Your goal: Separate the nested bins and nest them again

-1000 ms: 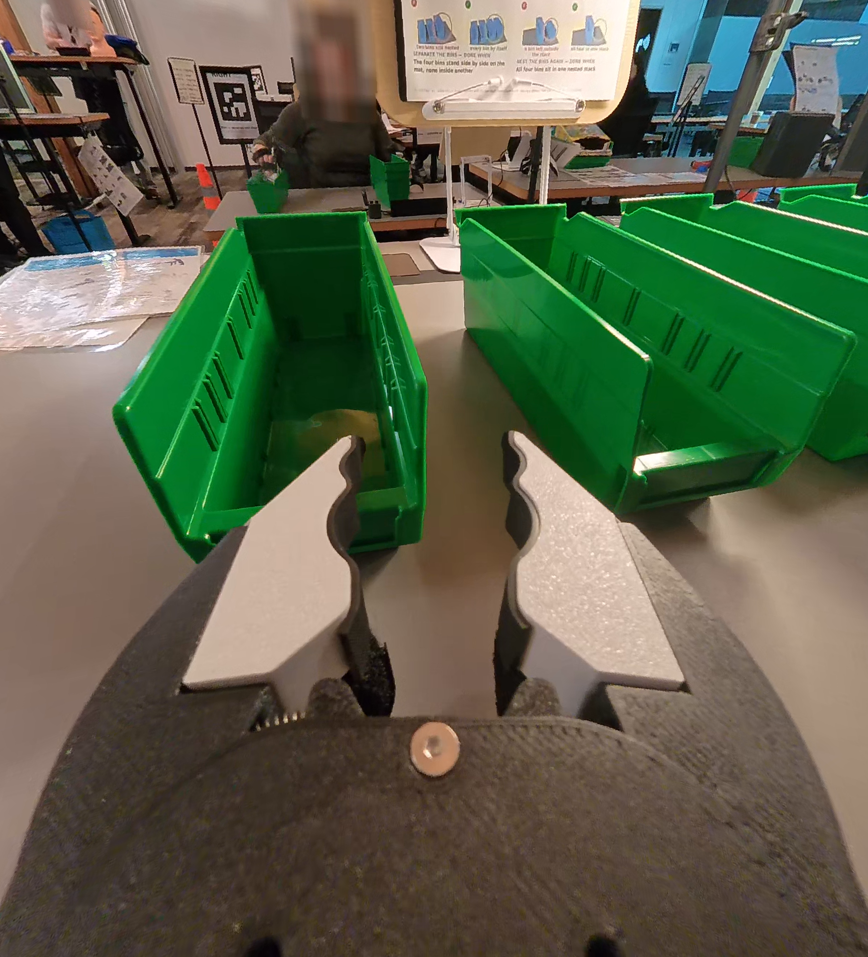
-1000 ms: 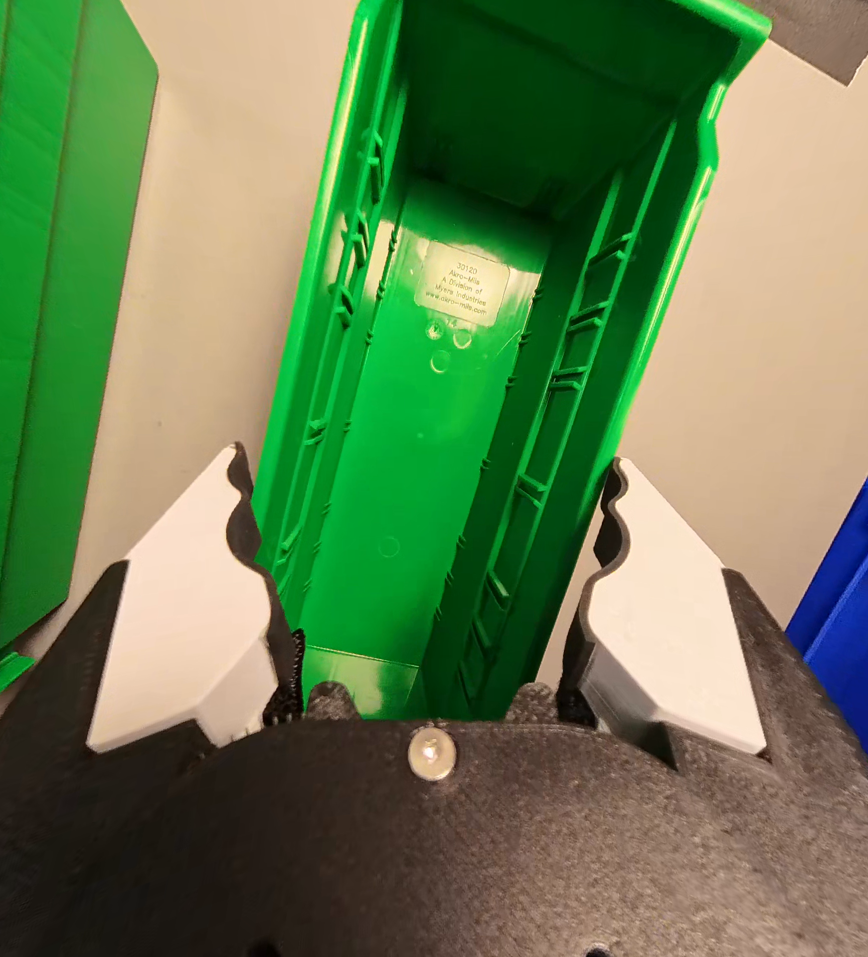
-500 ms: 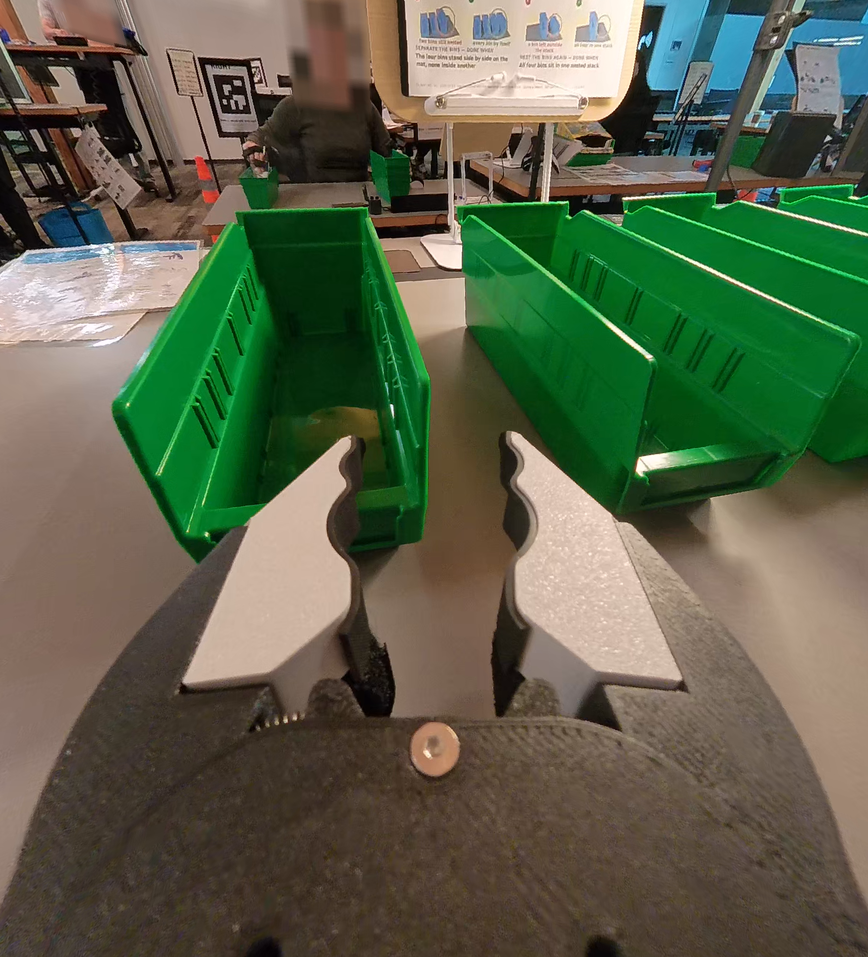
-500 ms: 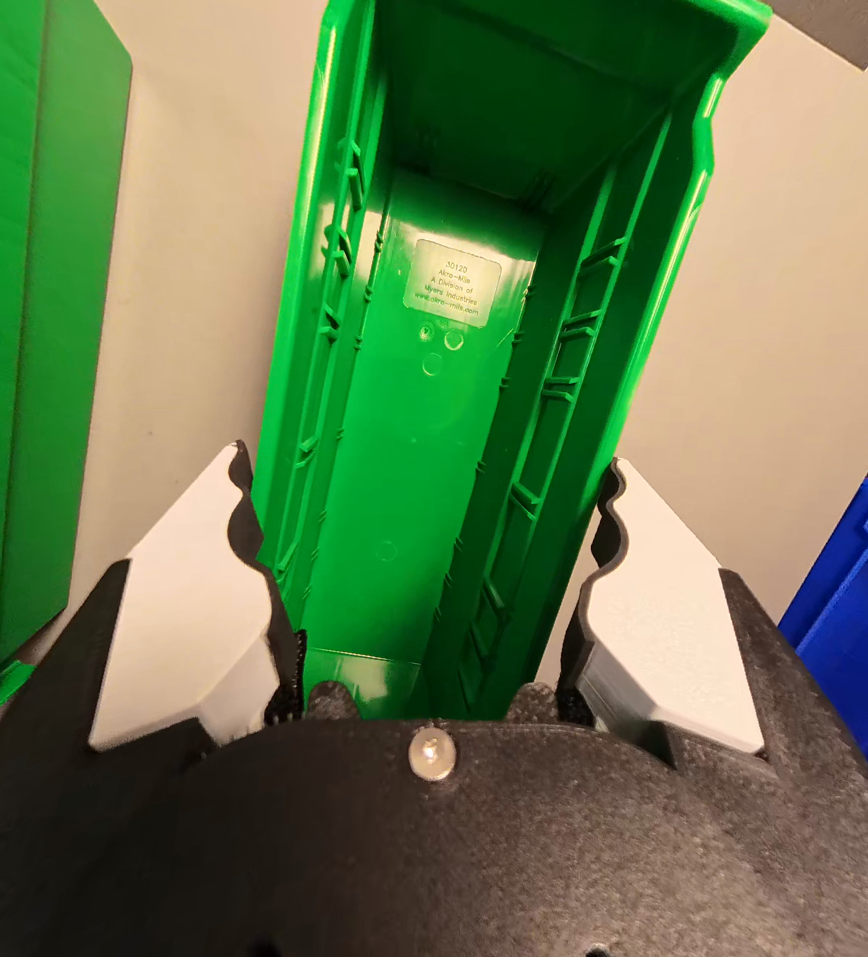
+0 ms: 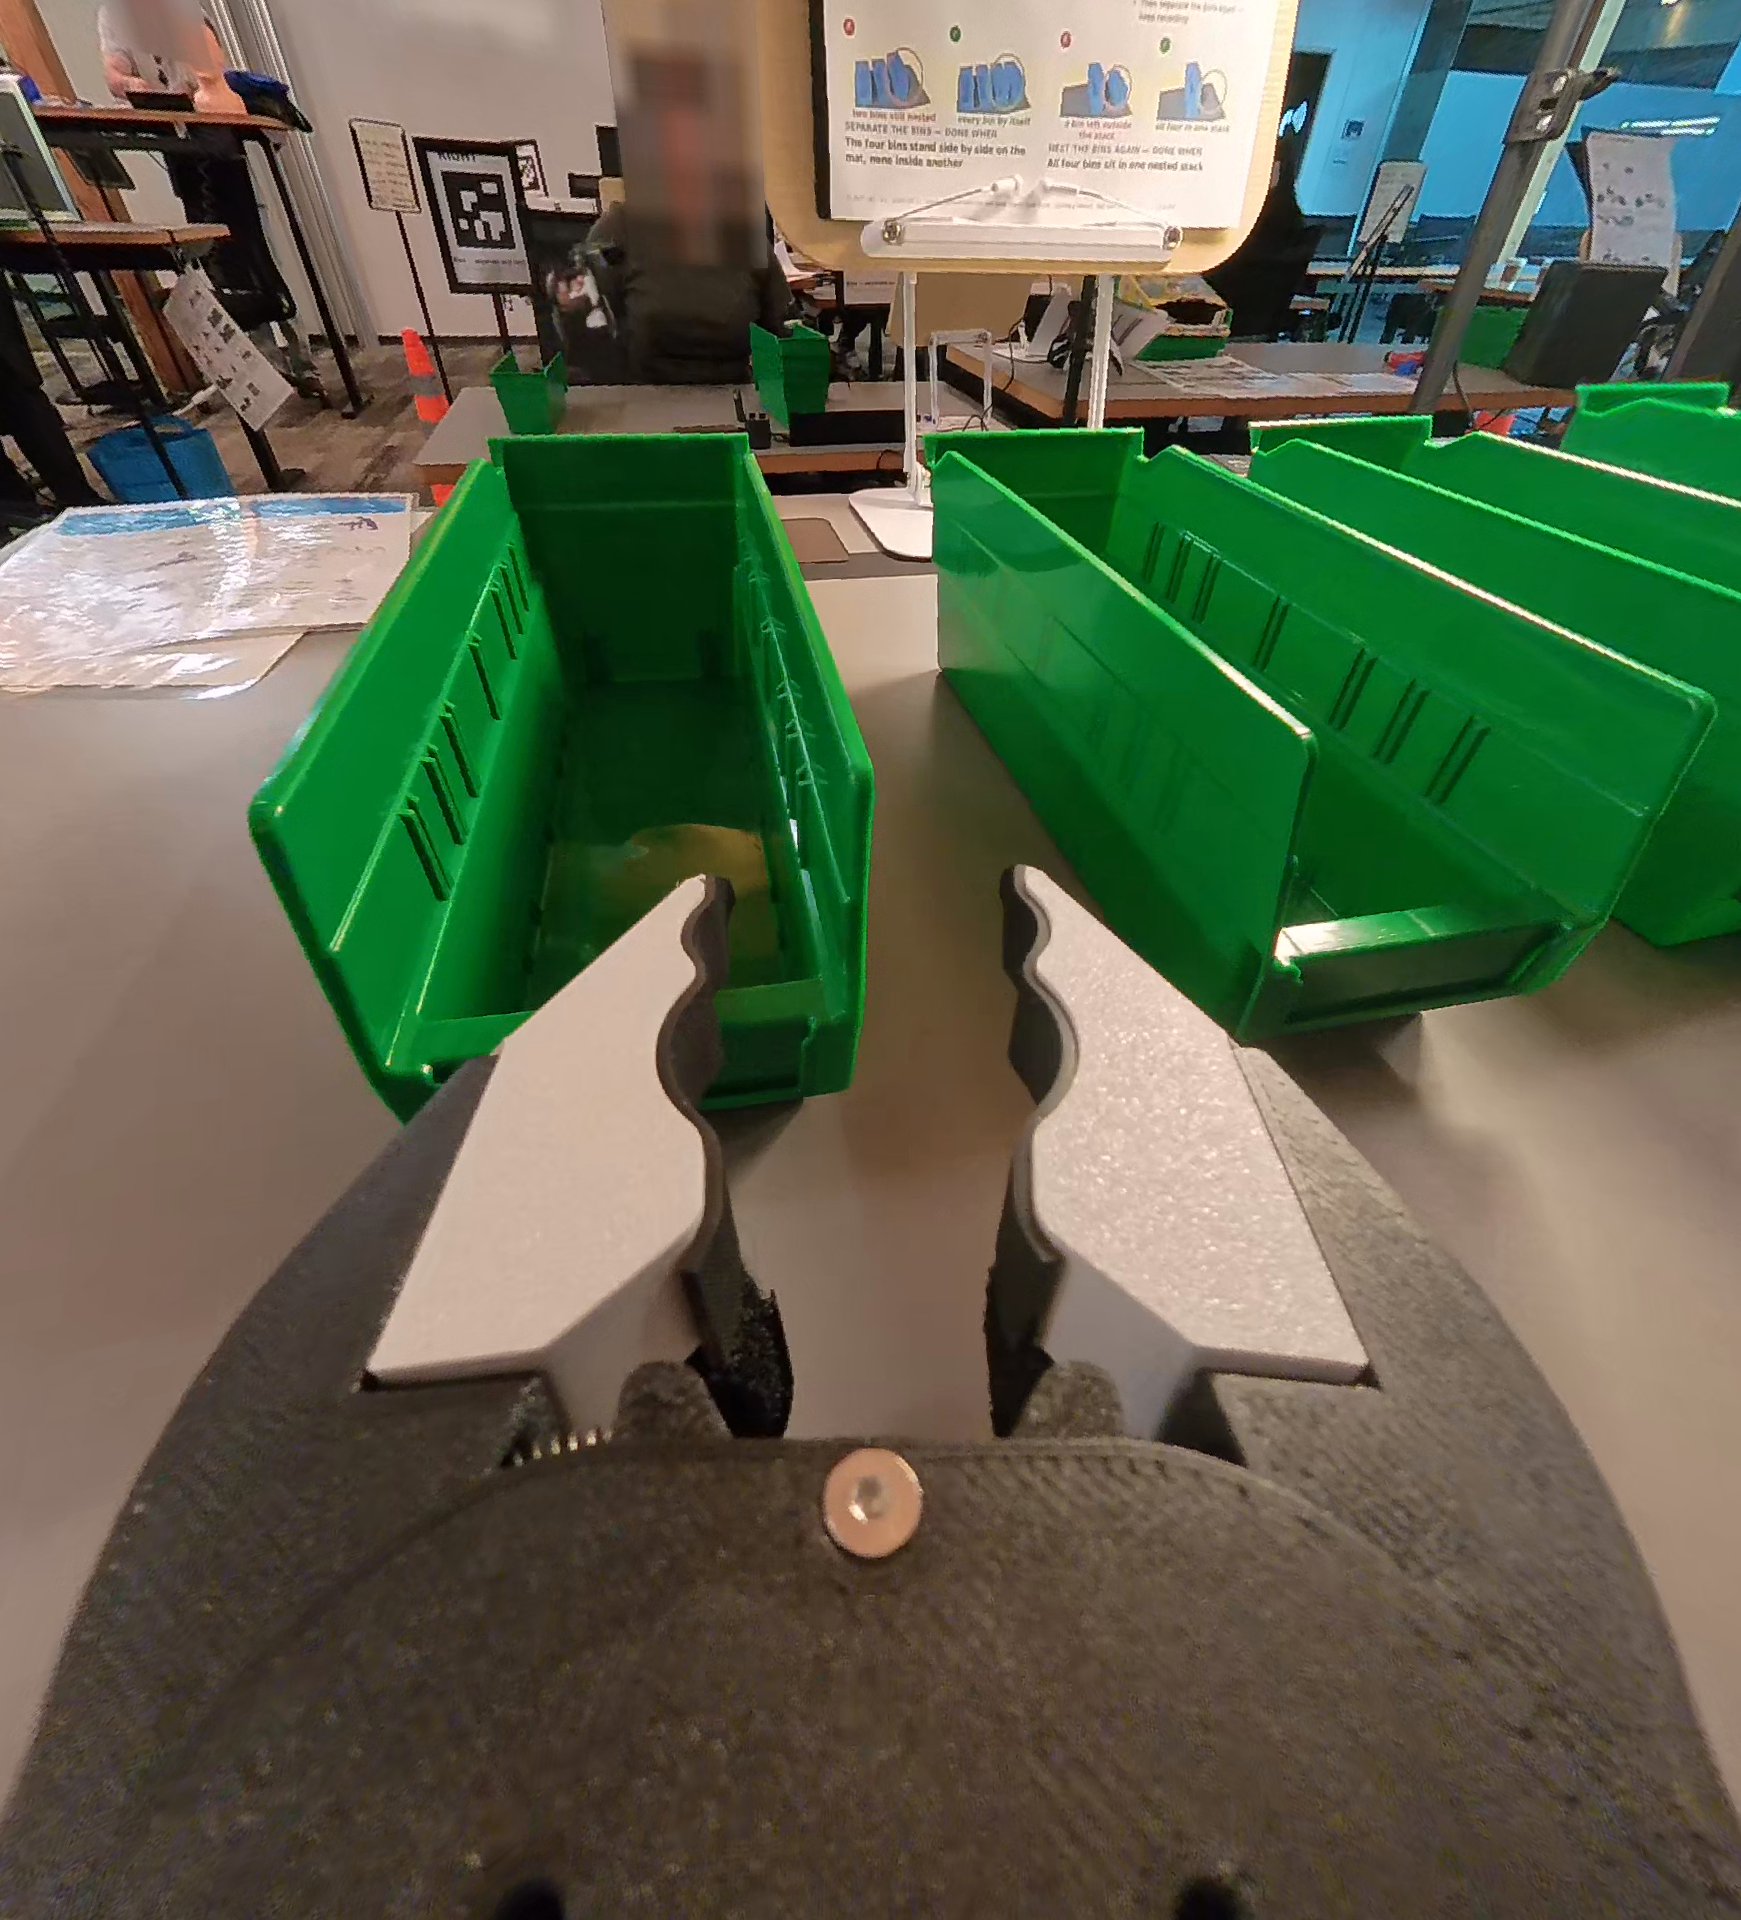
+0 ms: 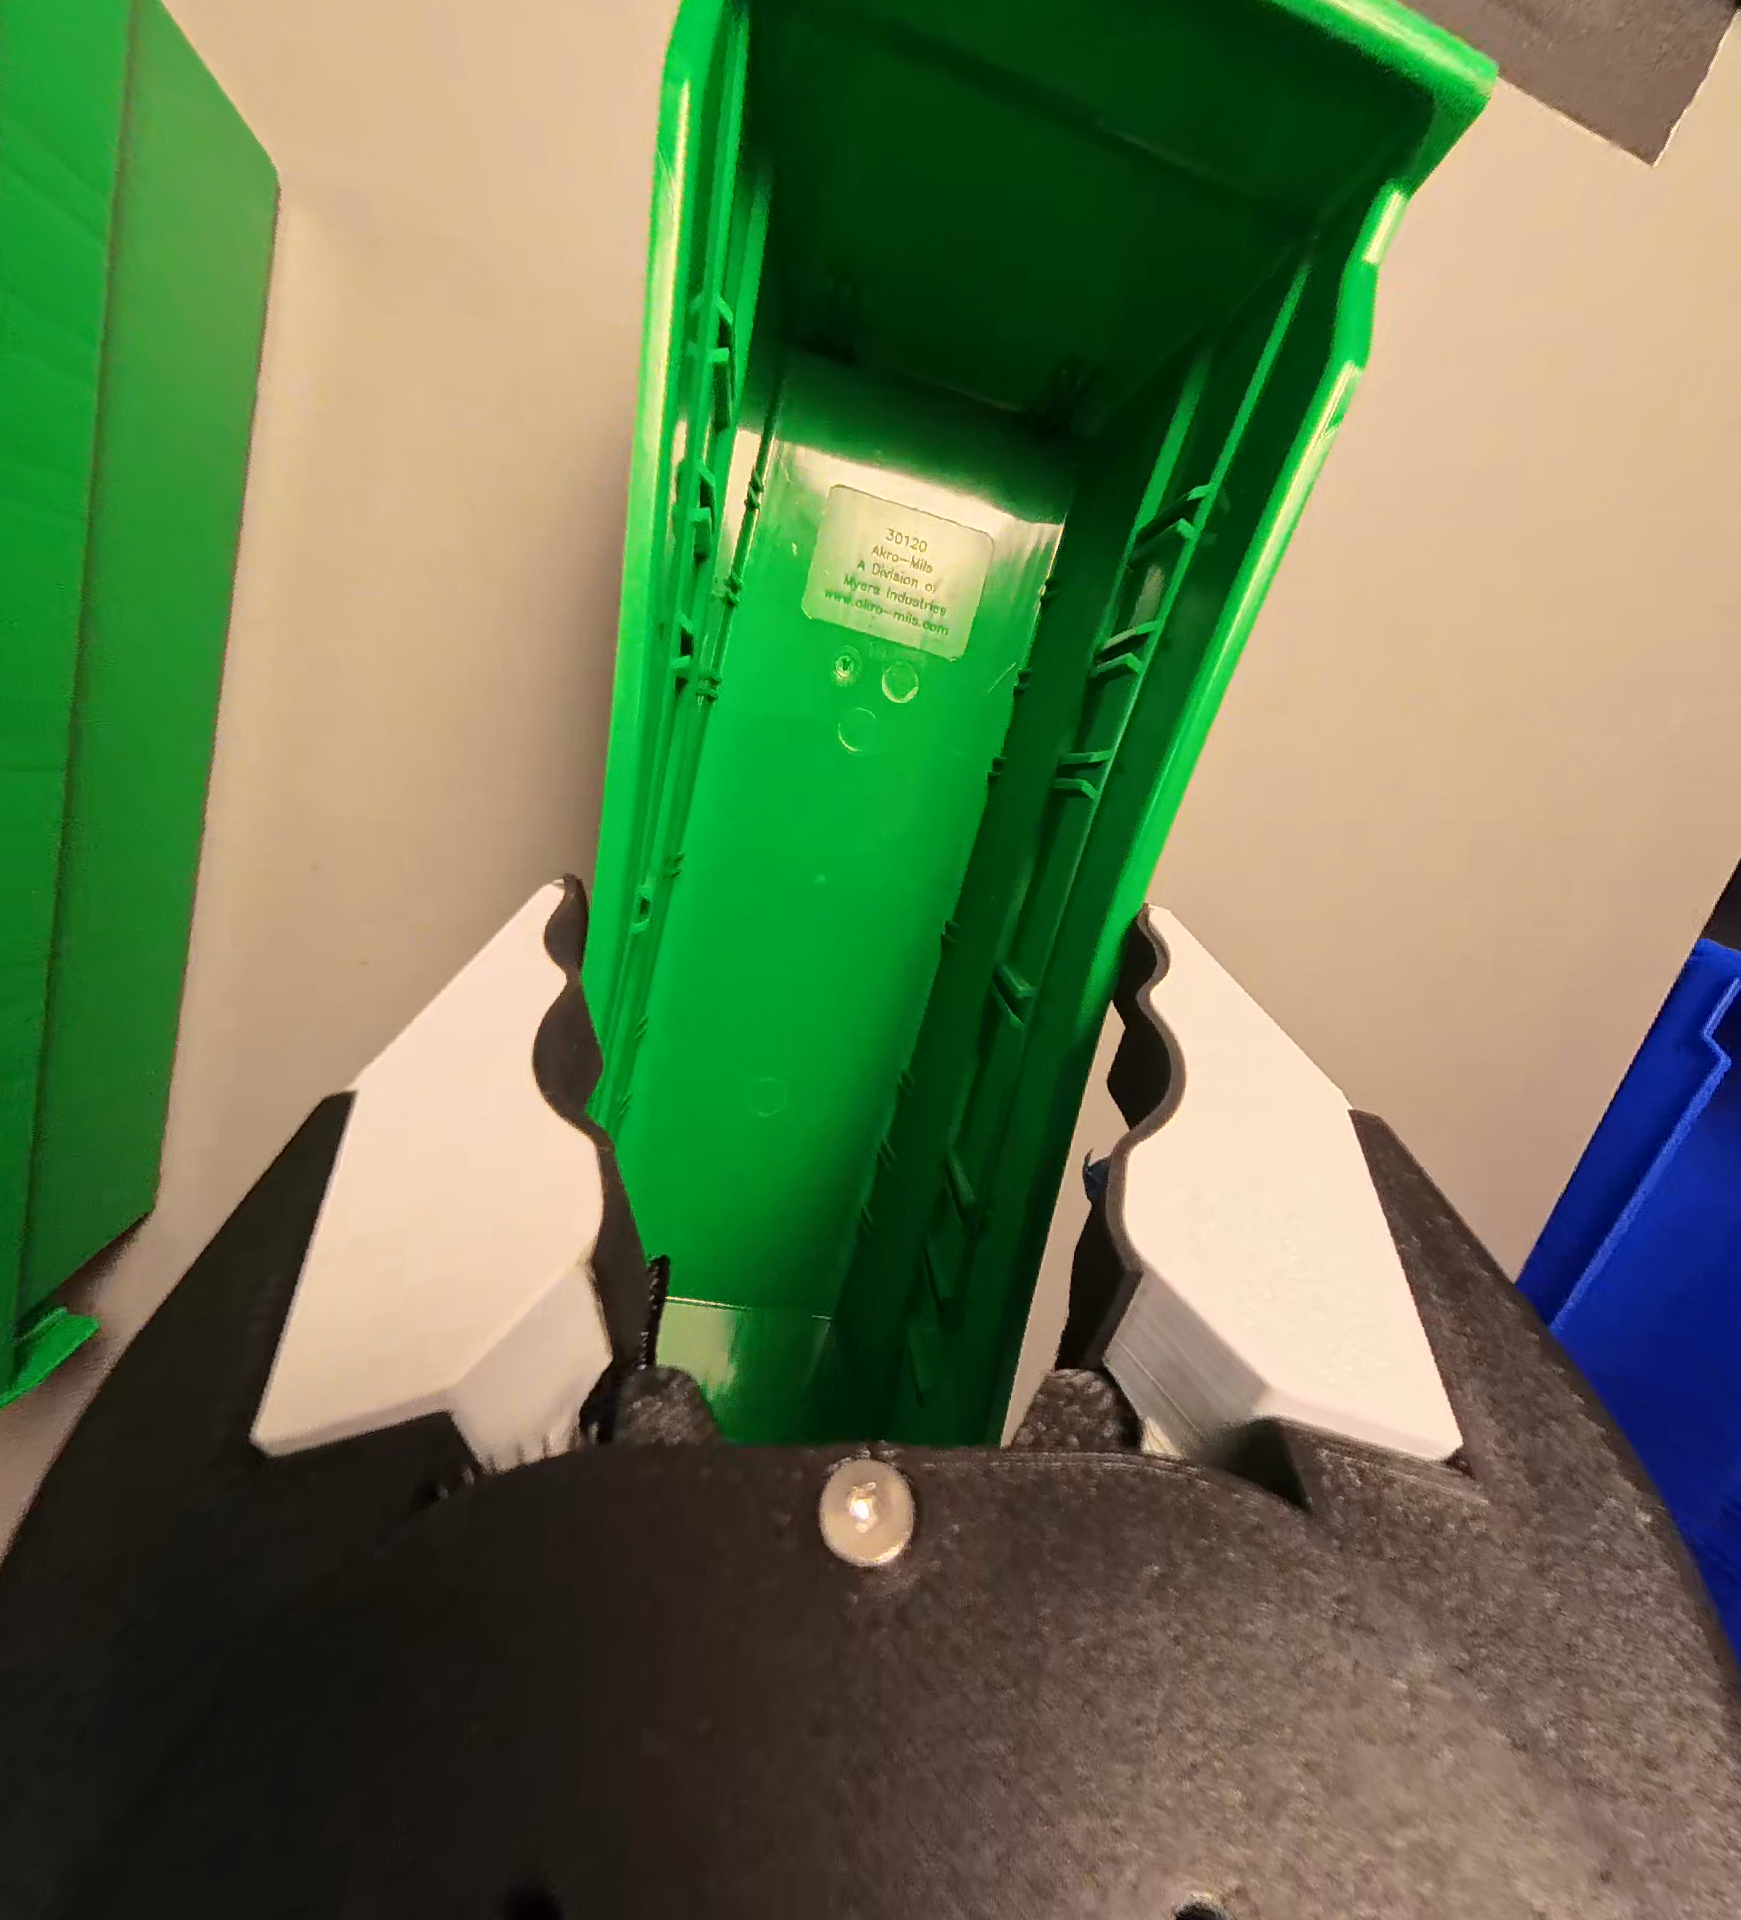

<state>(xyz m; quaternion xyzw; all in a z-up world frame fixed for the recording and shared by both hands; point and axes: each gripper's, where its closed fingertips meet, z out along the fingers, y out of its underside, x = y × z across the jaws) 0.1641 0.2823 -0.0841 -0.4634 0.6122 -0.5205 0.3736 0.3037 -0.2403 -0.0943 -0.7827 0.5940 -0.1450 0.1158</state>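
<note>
Right hand-held gripper (image 6: 850, 914) spread wide around green bin (image 6: 845, 987) bearing a label (image 6: 895, 571); left hand-held gripper (image 5: 855, 883) half-open, empty.

A grey table (image 5: 97, 935) fills the lower half of the left wrist view. Clear plastic sheets (image 5: 149, 582) lie on it at the left edge. At top centre a sign (image 5: 1032, 114) stands on a white stand (image 5: 902, 436). A seated person (image 5: 689, 301) is behind it at upper centre, an orange cone (image 5: 419, 374) at upper left. A blue bin (image 6: 1697, 1299) sits at the right edge of the right wrist view.
</note>
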